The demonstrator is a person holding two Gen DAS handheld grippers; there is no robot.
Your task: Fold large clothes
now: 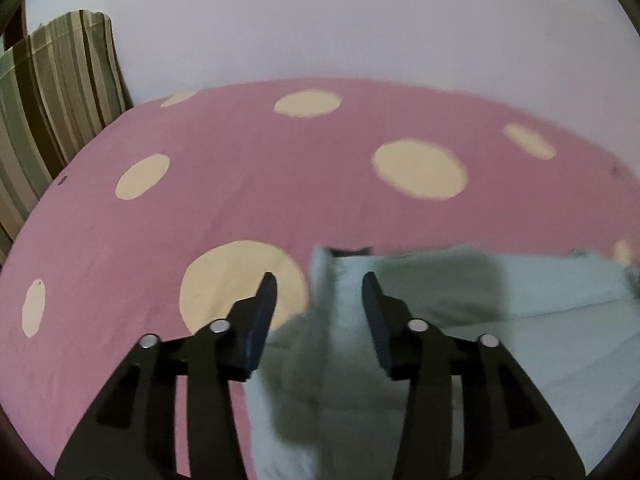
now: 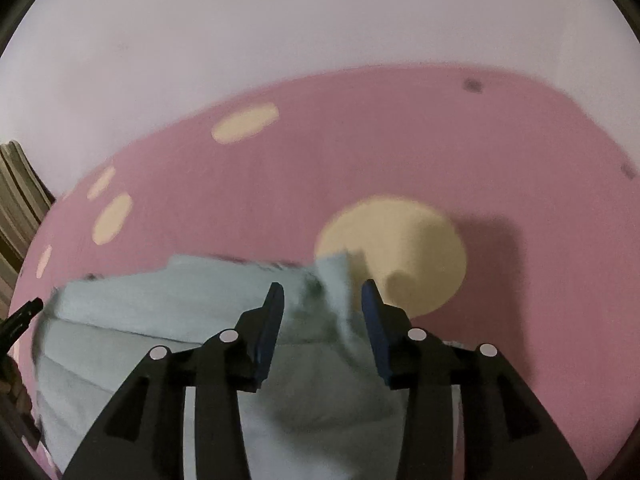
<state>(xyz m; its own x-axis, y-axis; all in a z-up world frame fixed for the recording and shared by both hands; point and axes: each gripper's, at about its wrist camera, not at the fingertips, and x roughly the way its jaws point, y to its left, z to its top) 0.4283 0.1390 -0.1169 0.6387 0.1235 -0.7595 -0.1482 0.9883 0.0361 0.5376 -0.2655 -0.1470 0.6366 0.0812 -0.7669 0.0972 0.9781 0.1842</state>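
Observation:
A pale blue-green garment [image 1: 520, 320] lies on a pink bed sheet with cream dots [image 1: 240, 184]. My left gripper [image 1: 320, 284] is open above the garment's left corner, where a raised fold of cloth stands between the fingers without being pinched. In the right wrist view the same garment [image 2: 160, 320] lies on the sheet [image 2: 400, 152]. My right gripper [image 2: 322, 294] is open over its right corner, with a raised flap of cloth between the fingers. The left gripper's tip [image 2: 24, 312] shows at the far left of that view.
A striped green and brown pillow [image 1: 52, 112] leans at the bed's far left against a pale wall [image 1: 360, 20]. The pillow's edge [image 2: 20, 200] also shows in the right wrist view. The sheet stretches beyond the garment to the wall.

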